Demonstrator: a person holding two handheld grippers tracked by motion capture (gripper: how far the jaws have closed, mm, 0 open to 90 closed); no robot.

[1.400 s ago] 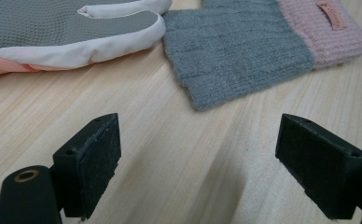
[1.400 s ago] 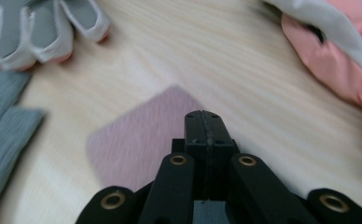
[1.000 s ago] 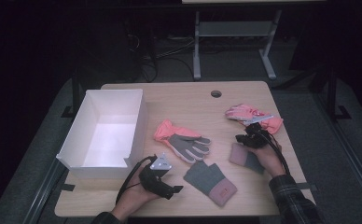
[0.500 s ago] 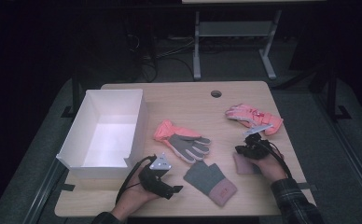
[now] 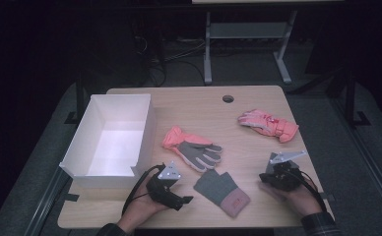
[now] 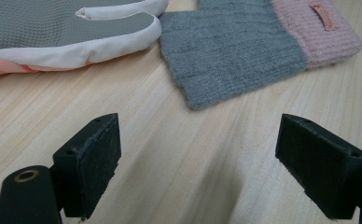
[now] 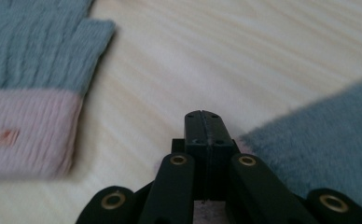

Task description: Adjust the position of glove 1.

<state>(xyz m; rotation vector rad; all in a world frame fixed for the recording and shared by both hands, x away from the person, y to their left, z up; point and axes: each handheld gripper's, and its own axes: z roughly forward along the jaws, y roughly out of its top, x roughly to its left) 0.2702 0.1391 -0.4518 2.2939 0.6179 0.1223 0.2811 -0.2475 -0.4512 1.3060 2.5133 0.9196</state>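
Wooden worktop (image 5: pixel 199 103), four gloves and a white box (image 5: pixel 144 128) along its left edge: a person works a hand-held gripper in each hand from the near edge. The right gripper (image 5: pixel 264 178) lies low near the front right corner, its claw pressed tight together (image 7: pixel 202 121). A grey fleecy piece (image 7: pixel 319 140) lies just beside the tips, and whether any of its fabric is caught between them cannot be told. The left gripper (image 5: pixel 185 199) waits at the near edge with its claw spread wide (image 6: pixel 198 158), nothing between the pads. A grey-and-pink knit mitt (image 5: pixel 223 191) lies flat just ahead of it, touching the fingertips of a coral-and-grey glove (image 5: pixel 191 147) mid-worktop. A pink padded glove (image 5: pixel 268 123) sits well apart, towards the far right edge.

The job appears to be gathering the gloves. To do it well, the left claw should probably slide low and straddle the mitt's grey edge (image 6: pixel 244 56). It should close on that layer alone, clear of the coral glove's white-edged finger (image 6: pixel 53 32).
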